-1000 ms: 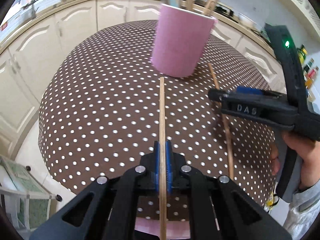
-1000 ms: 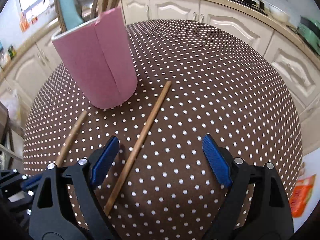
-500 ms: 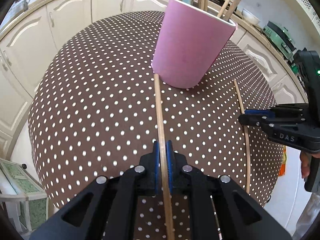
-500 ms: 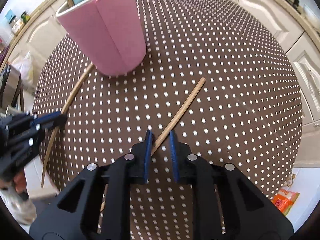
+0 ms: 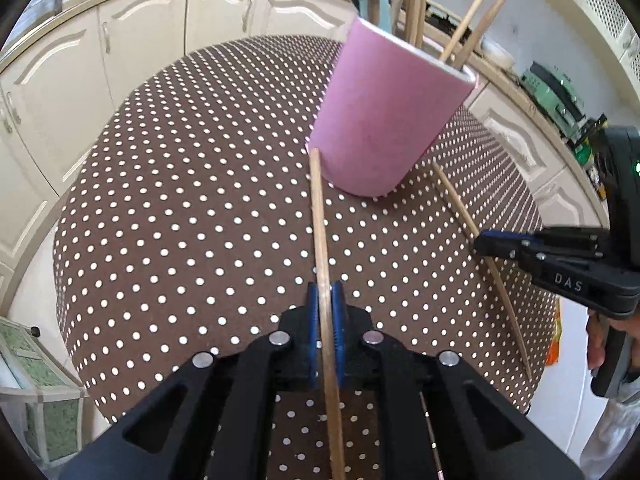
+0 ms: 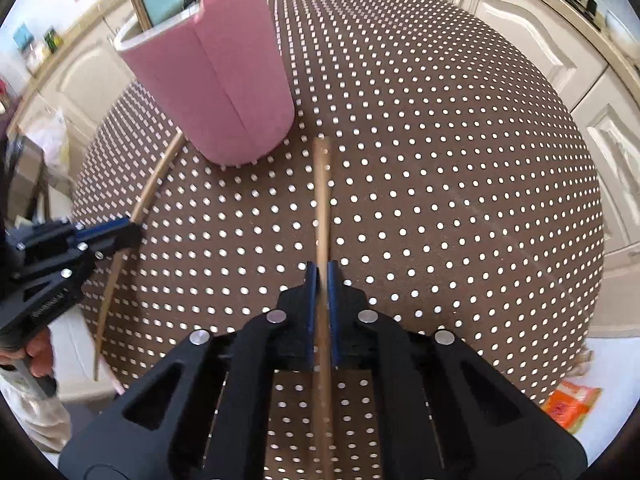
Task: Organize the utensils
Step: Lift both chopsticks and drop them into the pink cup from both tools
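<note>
While both chopsticks are pinched and neither is yet in the holder, the step in hand is judged to be pick-up done, drop-in pending.

The bench (image 5: 168,208) is seen as round, covered w/ a brown cloth dotted white; matte, slightly textured weave. Cream kitchen cabinets (image 5: 132,44) w/ curved panel mouldings are seen behind it.

The pink holder (image 5: 384,120) is stood upright on the bench: a tapered cylinder, wider at the rim, matte pink wrap w/ a vertical seam visible in the right wrist view, white inner lip. Wooden sticks & a teal utensil are already held in it.

The left gripper (image 5: 326,308) is pressed together on the left chopstick (image 5: 318,216), a slim, round, pale-wood rod; its far tip is placed just beside the holder's base. The right gripper (image 6: 322,284) is likewise clamped on the right chopstick (image 6: 320,200), same material, tip near the holder's base but apart from it. Pads are blue, ribbed rubber; gripper bodies are black plastic w/ steel rivets.

Next move, as judged: each stick must be lifted clear, tipped toward vertical, and lowered thru the rim, w/ care that the sticks already inside aren't knocked & the light holder isn't tipped. One at a time is prob. safer.
</note>
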`<state>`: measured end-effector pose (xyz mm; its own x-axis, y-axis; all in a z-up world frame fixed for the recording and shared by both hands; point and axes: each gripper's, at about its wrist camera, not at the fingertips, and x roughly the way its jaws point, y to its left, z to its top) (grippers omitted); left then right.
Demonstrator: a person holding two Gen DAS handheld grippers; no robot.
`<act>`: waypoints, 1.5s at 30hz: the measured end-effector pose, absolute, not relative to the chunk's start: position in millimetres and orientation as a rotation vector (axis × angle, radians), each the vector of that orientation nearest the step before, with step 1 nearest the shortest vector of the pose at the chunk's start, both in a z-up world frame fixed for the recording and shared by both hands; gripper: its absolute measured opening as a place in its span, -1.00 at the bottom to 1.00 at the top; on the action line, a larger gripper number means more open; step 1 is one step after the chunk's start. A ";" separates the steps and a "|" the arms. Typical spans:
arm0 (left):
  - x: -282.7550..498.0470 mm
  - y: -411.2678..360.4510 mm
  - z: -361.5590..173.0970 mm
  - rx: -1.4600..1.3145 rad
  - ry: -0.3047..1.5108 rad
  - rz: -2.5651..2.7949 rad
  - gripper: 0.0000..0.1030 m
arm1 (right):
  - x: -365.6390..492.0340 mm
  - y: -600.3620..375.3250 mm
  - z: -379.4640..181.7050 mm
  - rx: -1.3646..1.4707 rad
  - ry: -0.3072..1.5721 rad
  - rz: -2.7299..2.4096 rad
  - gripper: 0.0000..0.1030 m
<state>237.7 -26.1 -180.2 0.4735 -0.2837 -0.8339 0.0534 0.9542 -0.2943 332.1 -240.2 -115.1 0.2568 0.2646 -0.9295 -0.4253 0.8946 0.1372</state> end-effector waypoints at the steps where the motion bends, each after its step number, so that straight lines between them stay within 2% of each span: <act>1: 235.3 -23.5 -176.1 -0.253 1.039 -0.206 -0.89 | 325.6 -237.5 -111.8 -0.140 1.211 0.475 -0.89; 6: 205.5 0.4 -153.7 -0.297 0.923 -0.196 -0.89 | 317.8 -263.0 -100.3 -0.073 1.141 0.492 -0.89; 10: 182.9 11.3 -132.6 -0.310 0.784 -0.194 -0.89 | 307.7 -282.6 -78.3 0.018 1.014 0.511 -0.89; 20: 156.5 -19.3 -70.3 -0.269 0.420 -0.272 -0.89 | 279.7 -292.8 -12.1 0.168 0.713 0.610 -0.89; 26: 180.0 -48.3 -46.4 -0.218 0.316 -0.284 -0.89 | 281.5 -294.2 -2.5 0.201 0.607 0.638 -0.89; 35: 212.9 -69.5 -10.7 -0.172 0.081 -0.283 -0.89 | 299.2 -289.0 50.4 0.209 0.463 0.659 -0.89; 45: 250.0 -69.5 -9.9 -0.192 -0.026 -0.238 -0.89 | 327.4 -266.9 67.3 0.153 0.414 0.658 -0.89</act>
<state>250.0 -69.5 -9.9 0.9717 -0.2314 0.0480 0.2363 0.9537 -0.1858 327.4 -266.9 67.3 0.7132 0.6217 -0.3239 -0.5615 0.7832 0.2670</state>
